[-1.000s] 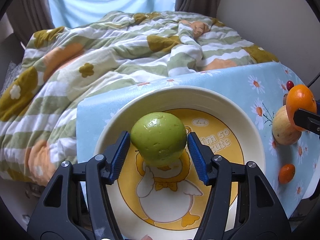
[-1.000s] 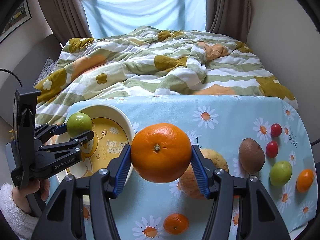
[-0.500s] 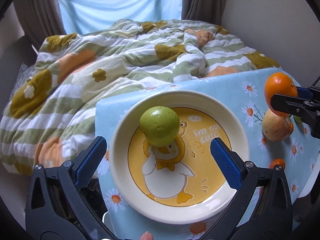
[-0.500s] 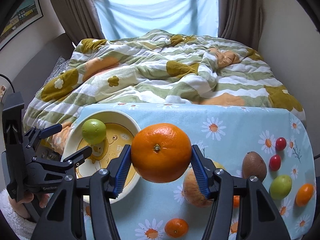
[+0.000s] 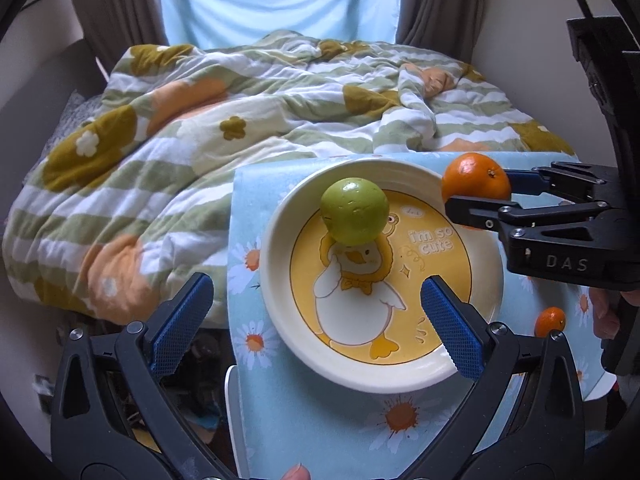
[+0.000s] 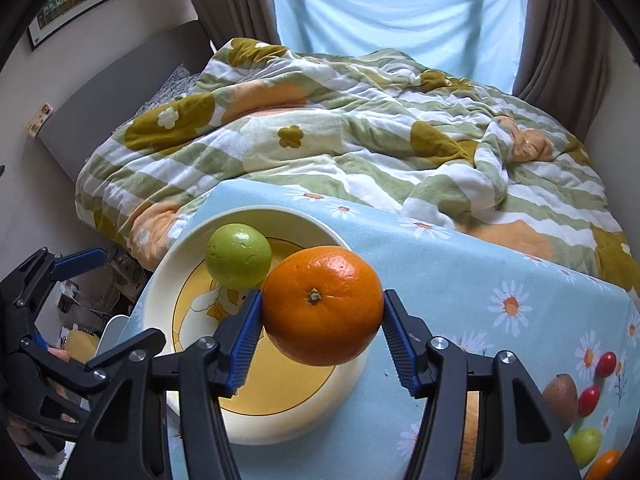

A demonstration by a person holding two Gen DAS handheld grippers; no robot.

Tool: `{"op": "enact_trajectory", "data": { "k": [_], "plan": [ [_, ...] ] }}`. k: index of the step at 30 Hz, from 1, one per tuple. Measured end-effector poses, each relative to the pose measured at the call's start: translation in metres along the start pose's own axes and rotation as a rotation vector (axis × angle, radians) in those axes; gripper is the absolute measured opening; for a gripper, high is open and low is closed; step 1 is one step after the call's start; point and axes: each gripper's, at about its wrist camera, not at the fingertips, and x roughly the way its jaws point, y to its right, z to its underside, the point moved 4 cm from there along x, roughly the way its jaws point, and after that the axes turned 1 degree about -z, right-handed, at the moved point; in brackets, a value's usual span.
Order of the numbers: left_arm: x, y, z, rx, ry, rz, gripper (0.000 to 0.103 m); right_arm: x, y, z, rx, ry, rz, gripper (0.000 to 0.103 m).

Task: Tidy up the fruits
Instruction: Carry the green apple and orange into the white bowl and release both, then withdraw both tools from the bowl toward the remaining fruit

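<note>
A green apple (image 5: 354, 210) (image 6: 238, 255) rests alone in the cream plate (image 5: 280, 312) (image 6: 160, 300) with a yellow duck picture. My left gripper (image 5: 316, 322) stands wide open at the plate's near side, back from the apple, with nothing between its blue pads (image 5: 452, 332). It also shows at the left edge of the right wrist view as the left gripper (image 6: 72, 300). My right gripper (image 6: 322, 330) is shut on a large orange (image 6: 322, 304) (image 5: 476, 182) and holds it above the plate's right rim.
The plate sits on a light blue daisy cloth (image 6: 460, 264) over a small table against a bed with a flowered quilt (image 5: 200, 128). Right of the plate lie a small tangerine (image 5: 551, 320), a kiwi (image 6: 561, 394), two red cherry tomatoes (image 6: 606, 364) and a green fruit (image 6: 585, 446).
My left gripper let go of the green apple in the plate, opened wide and drew back. My right gripper carried the orange leftward to the plate's rim.
</note>
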Motion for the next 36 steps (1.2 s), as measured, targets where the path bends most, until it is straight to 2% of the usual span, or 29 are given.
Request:
{"op": "enact_trajectory", "data": {
  "k": [9, 13, 15, 17, 23, 25, 30, 36],
  "plan": [
    [0.007, 0.003, 0.015, -0.004, -0.025, -0.012, 0.103, 0.024, -0.009, -0.003, -0.089, 0.000, -0.010, 0.054],
    [0.005, 0.004, 0.016, 0.000, -0.025, -0.011, 0.103, 0.032, -0.009, -0.001, -0.107, -0.037, 0.006, 0.055],
    [0.003, 0.004, 0.017, -0.003, -0.021, -0.012, 0.103, 0.027, -0.008, -0.003, -0.101, 0.002, 0.008, 0.067],
    [0.002, 0.004, 0.018, -0.011, -0.020, -0.006, 0.103, 0.018, -0.009, -0.007, -0.095, 0.046, -0.001, 0.103],
    [-0.001, 0.002, 0.021, -0.016, -0.034, -0.016, 0.103, 0.004, -0.011, -0.011, -0.100, 0.117, 0.001, 0.103],
    [-0.004, 0.001, 0.021, -0.018, -0.036, -0.020, 0.103, 0.001, -0.011, -0.011, -0.102, 0.111, 0.017, 0.103],
    [-0.017, -0.003, 0.017, -0.025, -0.025, -0.040, 0.103, -0.014, -0.013, -0.010, -0.067, 0.083, -0.012, 0.103],
    [-0.043, -0.004, 0.007, -0.034, 0.005, -0.045, 0.103, -0.046, -0.018, -0.007, -0.030, 0.076, -0.007, 0.103]
  ]
}}
